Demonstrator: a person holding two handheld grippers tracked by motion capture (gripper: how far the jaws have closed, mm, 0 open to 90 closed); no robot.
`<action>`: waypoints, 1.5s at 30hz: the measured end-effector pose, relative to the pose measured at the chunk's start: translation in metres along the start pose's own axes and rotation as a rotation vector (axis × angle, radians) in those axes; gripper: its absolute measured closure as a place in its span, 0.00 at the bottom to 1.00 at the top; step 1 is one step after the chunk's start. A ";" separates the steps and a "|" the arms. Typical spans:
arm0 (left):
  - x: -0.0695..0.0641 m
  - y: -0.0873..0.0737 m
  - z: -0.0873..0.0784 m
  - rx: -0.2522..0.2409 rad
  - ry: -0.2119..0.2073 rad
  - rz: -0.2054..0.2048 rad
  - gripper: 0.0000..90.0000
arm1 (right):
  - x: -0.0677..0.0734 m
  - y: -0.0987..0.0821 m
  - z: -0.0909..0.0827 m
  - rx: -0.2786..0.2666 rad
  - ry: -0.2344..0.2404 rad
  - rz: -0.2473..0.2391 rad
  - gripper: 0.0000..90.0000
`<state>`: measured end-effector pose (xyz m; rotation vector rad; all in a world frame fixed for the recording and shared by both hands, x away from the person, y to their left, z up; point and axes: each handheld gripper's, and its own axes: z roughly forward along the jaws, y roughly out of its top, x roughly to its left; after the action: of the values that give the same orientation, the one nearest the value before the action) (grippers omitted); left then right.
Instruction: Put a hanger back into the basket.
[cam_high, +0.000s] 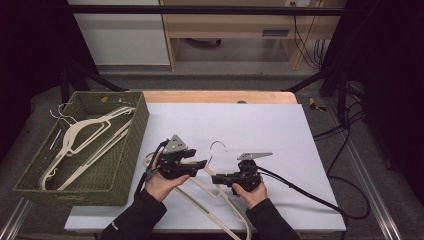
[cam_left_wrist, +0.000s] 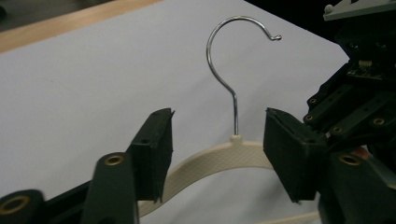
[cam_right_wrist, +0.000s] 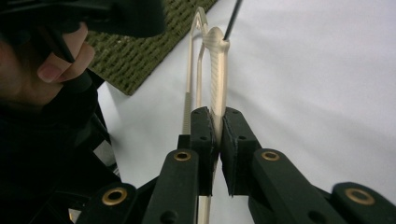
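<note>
Both forearms come in from the near edge in dark sleeves, each hand wrapped around a gripper. The left gripper points toward the right one, its jaws standing apart and pressing on nothing. The right gripper points back toward the left, its jaws clamped together on a thin cream hanger.

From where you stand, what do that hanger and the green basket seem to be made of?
Hanger: cream body, probably matte plastic, with a fine ribbed texture; its hook looks like shiny bent metal wire. Basket: olive-green woven material, perhaps paper cord or seagrass, judging by its coarse weave.
</note>
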<state>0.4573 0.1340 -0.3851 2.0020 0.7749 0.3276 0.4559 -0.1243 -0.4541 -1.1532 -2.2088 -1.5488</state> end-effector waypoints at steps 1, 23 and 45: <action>0.001 -0.001 -0.004 -0.006 -0.011 -0.001 0.38 | 0.001 0.001 -0.001 -0.004 0.001 -0.003 0.95; 0.004 -0.018 -0.018 0.041 -0.121 0.107 0.22 | 0.023 0.012 -0.029 0.038 0.068 -0.199 0.97; -0.007 -0.019 -0.013 0.228 -0.236 0.235 0.81 | 0.030 0.013 -0.032 0.132 0.088 -0.302 0.93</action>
<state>0.4376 0.1448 -0.3940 2.3026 0.4447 0.1376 0.4363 -0.1360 -0.4137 -0.7254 -2.4699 -1.4966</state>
